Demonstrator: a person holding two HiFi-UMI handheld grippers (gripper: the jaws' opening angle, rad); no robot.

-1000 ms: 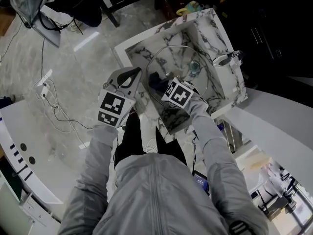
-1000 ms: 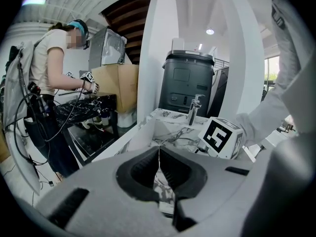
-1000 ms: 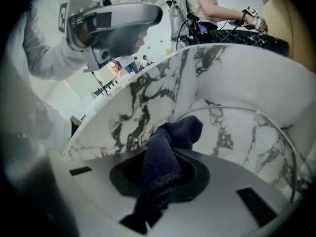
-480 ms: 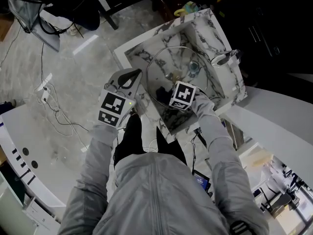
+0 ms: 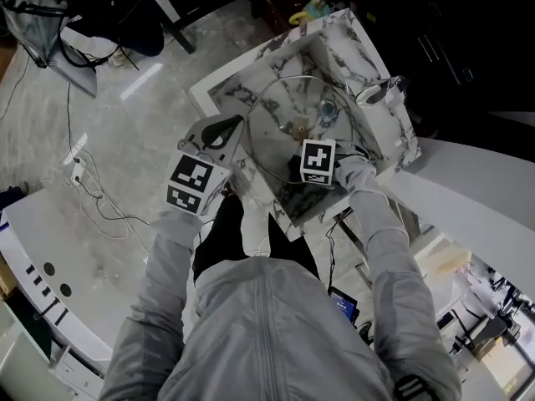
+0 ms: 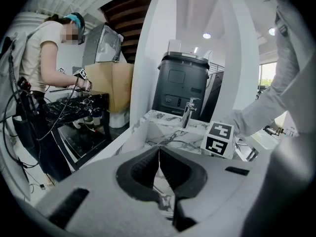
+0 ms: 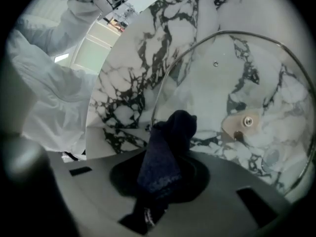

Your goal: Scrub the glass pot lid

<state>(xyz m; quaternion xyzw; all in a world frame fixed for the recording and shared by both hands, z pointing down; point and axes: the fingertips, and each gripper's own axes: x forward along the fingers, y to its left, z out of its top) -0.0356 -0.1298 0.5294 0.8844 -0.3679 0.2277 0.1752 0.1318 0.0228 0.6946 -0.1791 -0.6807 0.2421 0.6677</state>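
Head view: a person in a grey jacket (image 5: 267,324) stands over a marble sink (image 5: 380,144) and holds a pair of tongs in each hand. The glass pot lid (image 5: 288,107) lies inside the basin, its rim close to the basin walls, with the drain (image 5: 328,109) seen through the glass and the faucet (image 5: 380,94) on the far-right rim. The right tongs (image 7: 165,164) reach into the basin over the lid's near edge, their marker cube (image 5: 318,160) uppermost. The left tongs (image 6: 159,152) are held just outside the sink's left rim, apart from the lid.

Right gripper view: the jaws are closed on a dark cloth (image 7: 170,132), which is pinched at its lower part and stands up in a bunched fold. The top of the fold overlaps the lid's near rim; whether it presses on the glass cannot be told. A pale centre fitting (image 7: 242,125) with a screw head shows on the lid.

Left gripper view: the jaws are pressed together, only a thin seam between the pads, with nothing in them. Beyond them lie the sink and the right tongs' cube; another person (image 6: 47,63) works at a dark desk (image 6: 74,105) in the background.
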